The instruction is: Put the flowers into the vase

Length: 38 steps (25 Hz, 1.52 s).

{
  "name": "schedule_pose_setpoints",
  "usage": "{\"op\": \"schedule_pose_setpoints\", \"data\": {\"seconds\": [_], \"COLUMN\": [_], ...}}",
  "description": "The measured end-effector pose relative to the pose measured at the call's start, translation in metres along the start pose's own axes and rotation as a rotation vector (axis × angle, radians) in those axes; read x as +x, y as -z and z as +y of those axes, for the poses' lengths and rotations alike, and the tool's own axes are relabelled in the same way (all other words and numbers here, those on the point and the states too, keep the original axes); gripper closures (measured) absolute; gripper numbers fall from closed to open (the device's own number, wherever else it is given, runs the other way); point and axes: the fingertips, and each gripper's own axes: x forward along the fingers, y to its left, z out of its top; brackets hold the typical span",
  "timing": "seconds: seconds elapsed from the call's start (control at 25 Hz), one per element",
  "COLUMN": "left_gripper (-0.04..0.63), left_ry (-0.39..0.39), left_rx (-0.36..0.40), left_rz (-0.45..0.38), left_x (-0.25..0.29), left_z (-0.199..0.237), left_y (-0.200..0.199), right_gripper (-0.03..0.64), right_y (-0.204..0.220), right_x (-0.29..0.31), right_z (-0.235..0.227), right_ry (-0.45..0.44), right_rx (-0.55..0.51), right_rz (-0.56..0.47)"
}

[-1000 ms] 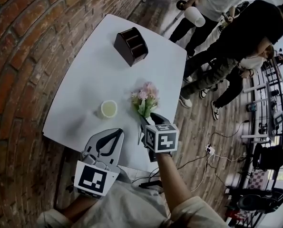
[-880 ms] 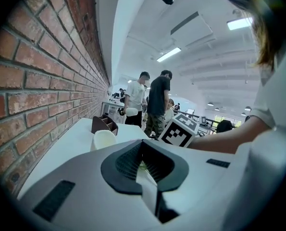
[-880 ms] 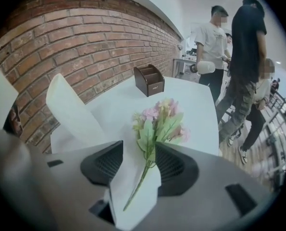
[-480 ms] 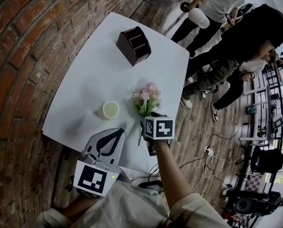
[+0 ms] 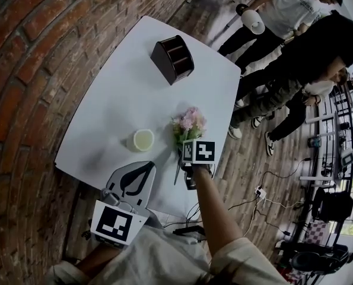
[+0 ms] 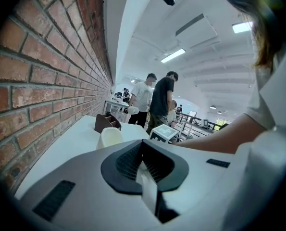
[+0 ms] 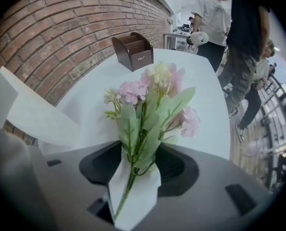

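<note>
1. Now the flowers (image 7: 152, 95) lie on the worktop (image 5: 123, 88), blooms far and stems near, in line with the right claw (image 7: 140, 153).
2. That claw's jaws have just been opening and straddle the stems without pinching them.
3. The vase (image 5: 143, 140) stands left of the flowers. The left claw (image 6: 143, 150), closed and empty, sits nearer it.

Flowers (image 7: 152, 105) between just-opened jaws of tool (image 7: 138, 163), white table (image 7: 207, 81), brown holder (image 7: 133, 51)
</note>
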Motion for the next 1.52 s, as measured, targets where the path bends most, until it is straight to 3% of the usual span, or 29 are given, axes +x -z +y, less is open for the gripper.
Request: {"op": "schedule_pose_setpoints", "data": {"seconds": [0.28, 0.68, 1.0, 1.52], "left_gripper": [0.588, 0.588, 0.588, 0.588], "left_ry": [-0.002, -0.008, 0.003, 0.011], "left_rx": [-0.012, -0.013, -0.02, -0.018], "left_rz": [0.002, 0.008, 0.007, 0.001], "left_x": [0.001, -0.001, -0.005, -0.013], "left_z": [0.004, 0.004, 0.001, -0.003], "left_y": [0.0, 0.0, 0.003, 0.003], "right_gripper": [0.402, 0.469, 0.558, 0.574], "right_y": [-0.002, -0.011, -0.009, -0.009], "right_x": [0.013, 0.016, 0.016, 0.005], "right_z": [-0.004, -0.009, -0.011, -0.009], "right_ry": [0.012, 0.012, -0.005, -0.021], "right_rx": [-0.005, -0.05, -0.029, -0.08], "right_rz": [0.05, 0.076, 0.069, 0.028]}}
